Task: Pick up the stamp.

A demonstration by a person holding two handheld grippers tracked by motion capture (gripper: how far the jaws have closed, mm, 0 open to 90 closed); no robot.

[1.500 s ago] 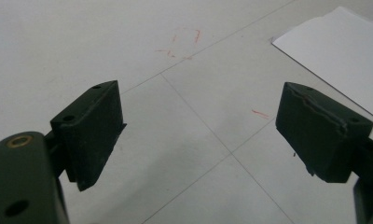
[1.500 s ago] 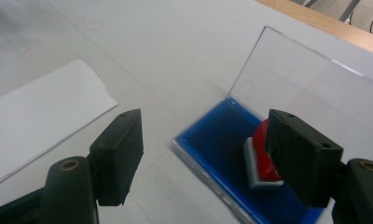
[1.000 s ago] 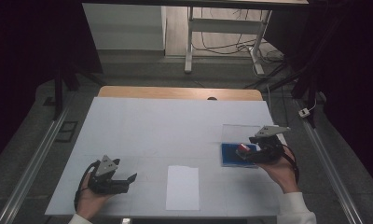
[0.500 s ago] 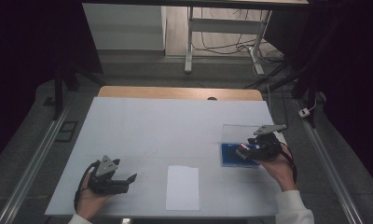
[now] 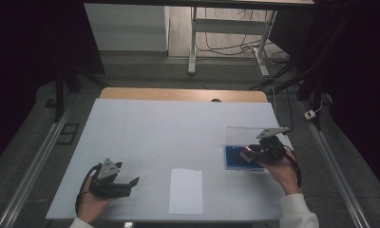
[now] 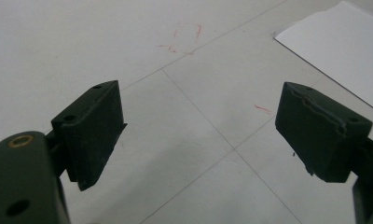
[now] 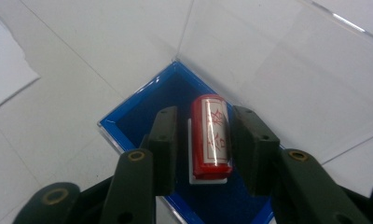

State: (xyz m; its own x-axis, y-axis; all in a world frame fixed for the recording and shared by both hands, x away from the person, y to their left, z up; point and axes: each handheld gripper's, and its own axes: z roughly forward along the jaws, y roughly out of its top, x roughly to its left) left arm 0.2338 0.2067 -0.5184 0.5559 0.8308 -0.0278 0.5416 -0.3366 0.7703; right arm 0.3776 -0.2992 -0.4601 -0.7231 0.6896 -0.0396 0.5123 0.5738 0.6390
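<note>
A red cylindrical stamp point(image 7: 211, 137) with a white label lies on its side in a shallow blue tray point(image 7: 142, 116) at the table's right. The tray's clear lid point(image 5: 242, 135) stands open behind it. My right gripper point(image 7: 205, 114) reaches down into the tray point(image 5: 233, 163), one jaw on each side of the stamp point(image 5: 245, 153). Its jaws have just been closing. A thin gap still shows at the left pad, so they are open around the stamp. My left gripper point(image 5: 133, 183) rests at the front left, open and holding nothing point(image 6: 198, 116).
A white sheet of paper point(image 5: 185, 190) lies near the front edge between the two hands, and its corner point(image 6: 343, 42) appears in the left gripper view. The white table top point(image 5: 178, 128) carries faint red marks point(image 6: 187, 37). Dark floor and cables lie beyond.
My right gripper has sunk a little toward the blue tray, and its jaws have narrowed around the red stamp. The left gripper has kept still.
</note>
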